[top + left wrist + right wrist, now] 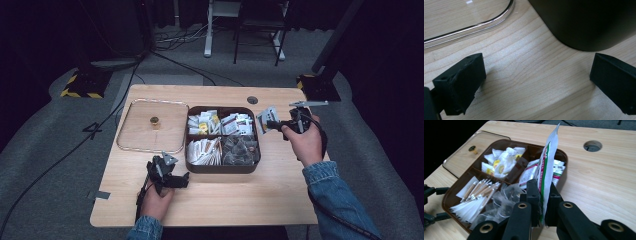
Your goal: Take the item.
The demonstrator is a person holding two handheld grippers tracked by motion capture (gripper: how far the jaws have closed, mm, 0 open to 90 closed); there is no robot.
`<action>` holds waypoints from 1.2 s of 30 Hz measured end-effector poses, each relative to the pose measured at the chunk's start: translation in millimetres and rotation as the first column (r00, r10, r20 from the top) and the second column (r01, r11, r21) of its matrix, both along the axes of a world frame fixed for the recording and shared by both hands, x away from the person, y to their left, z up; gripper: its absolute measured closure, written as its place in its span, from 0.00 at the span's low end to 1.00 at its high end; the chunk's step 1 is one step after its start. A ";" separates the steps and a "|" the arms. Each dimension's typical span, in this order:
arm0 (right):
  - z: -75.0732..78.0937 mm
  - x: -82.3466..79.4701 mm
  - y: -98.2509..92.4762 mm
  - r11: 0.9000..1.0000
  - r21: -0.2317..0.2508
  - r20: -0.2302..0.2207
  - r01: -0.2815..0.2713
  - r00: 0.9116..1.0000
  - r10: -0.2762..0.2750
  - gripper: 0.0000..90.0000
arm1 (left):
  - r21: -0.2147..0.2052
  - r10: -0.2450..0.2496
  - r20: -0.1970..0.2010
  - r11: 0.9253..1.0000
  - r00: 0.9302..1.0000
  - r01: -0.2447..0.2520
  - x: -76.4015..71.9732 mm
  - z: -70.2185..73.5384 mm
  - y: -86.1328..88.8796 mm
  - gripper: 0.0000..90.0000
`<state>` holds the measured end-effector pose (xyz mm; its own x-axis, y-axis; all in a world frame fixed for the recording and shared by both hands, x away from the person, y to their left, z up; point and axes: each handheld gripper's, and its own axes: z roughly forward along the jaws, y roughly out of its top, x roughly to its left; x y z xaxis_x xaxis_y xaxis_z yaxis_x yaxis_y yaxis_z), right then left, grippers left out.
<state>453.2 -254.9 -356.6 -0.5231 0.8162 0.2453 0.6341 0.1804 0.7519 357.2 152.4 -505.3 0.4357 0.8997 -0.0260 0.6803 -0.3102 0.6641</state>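
A dark brown divided box (222, 169) (450, 192) sits mid-table, its four compartments holding white packets, sachets, wrapped sticks and clear pyramid bags. My right gripper (271, 124) (544, 202) hovers at the box's right edge, shut on a white packet with green and red print (265, 119) (547, 165) that stands upright between the jaws. My left gripper (181, 181) (536, 82) rests low over the wood near the box's front left corner (584, 25), open with nothing between its fingers.
A clear lid (152, 126) (461, 157) (469, 27) with a small brass knob (154, 120) lies flat left of the box. A round cable hole (252, 100) (592, 145) sits near the table's far edge. Bare wood (225, 200) spans the front.
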 end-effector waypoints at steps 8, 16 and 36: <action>-5.2 -6.1 -26.0 0.999 -0.013 -0.003 0.032 0.999 -0.032 0.95 | 0.000 0.000 0.000 1.000 1.000 0.000 0.0 0.0 0.0 0.01; -10.5 -8.2 -49.5 0.997 -0.012 -0.012 0.080 0.997 -0.080 0.95 | 0.000 0.000 0.000 1.000 1.000 0.000 0.0 0.0 0.0 0.01; -51.6 -3.7 -94.9 0.990 0.024 -0.040 0.137 0.990 -0.136 0.95 | 0.000 0.000 0.001 1.000 1.000 0.000 0.0 0.0 0.0 0.01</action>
<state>449.5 -349.7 -408.3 -0.3967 0.8724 0.2856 0.6799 0.0703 0.7299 357.2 152.4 -505.3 0.4356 0.8998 -0.0260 0.6799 -0.3100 0.6646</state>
